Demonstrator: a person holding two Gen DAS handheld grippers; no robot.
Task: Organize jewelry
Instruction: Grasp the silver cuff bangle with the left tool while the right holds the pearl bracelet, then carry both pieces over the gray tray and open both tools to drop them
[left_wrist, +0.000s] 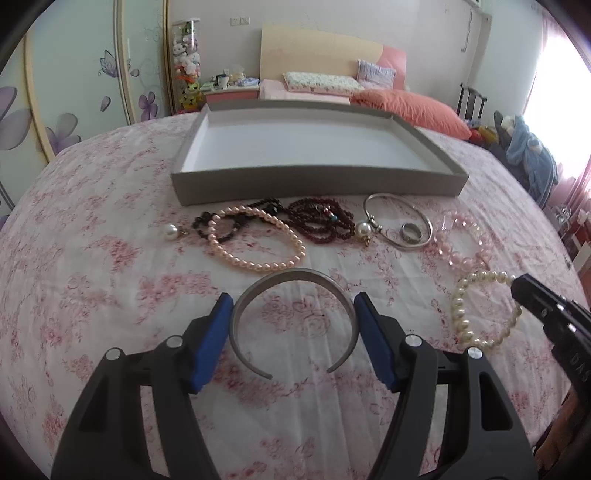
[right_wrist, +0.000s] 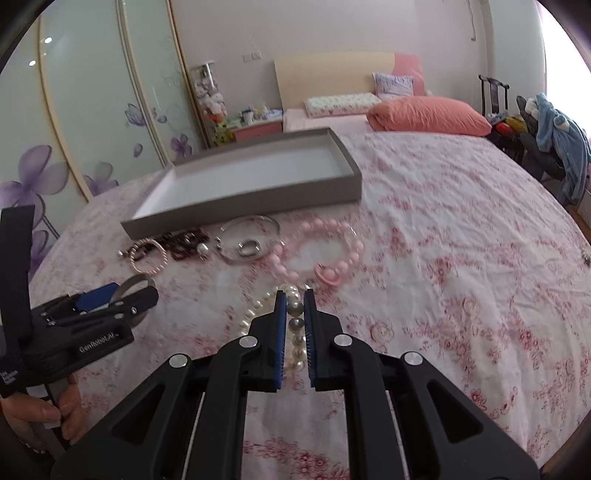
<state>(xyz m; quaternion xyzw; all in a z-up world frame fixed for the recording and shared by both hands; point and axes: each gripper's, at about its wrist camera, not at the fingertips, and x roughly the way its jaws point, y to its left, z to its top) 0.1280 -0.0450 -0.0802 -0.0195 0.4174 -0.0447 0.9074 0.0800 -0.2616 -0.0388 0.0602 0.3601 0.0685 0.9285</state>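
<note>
Meanwhile | left tongs (left_wrist: 293, 317) spread wide around grey metal open cuff bangle (left_wrist: 293, 321) | right tongs (right_wrist: 294, 325) nearly closed, pinching cream pearl bead bracelet (right_wrist: 295, 321) | both on floral bed sheet (right_wrist: 443, 277)

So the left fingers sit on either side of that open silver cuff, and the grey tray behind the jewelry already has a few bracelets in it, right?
Not quite. The left gripper does straddle the silver cuff, but the grey tray holds no bracelets: its white floor is bare in the left wrist view. The beads and bangles all lie on the bedspread in front of it.
</note>
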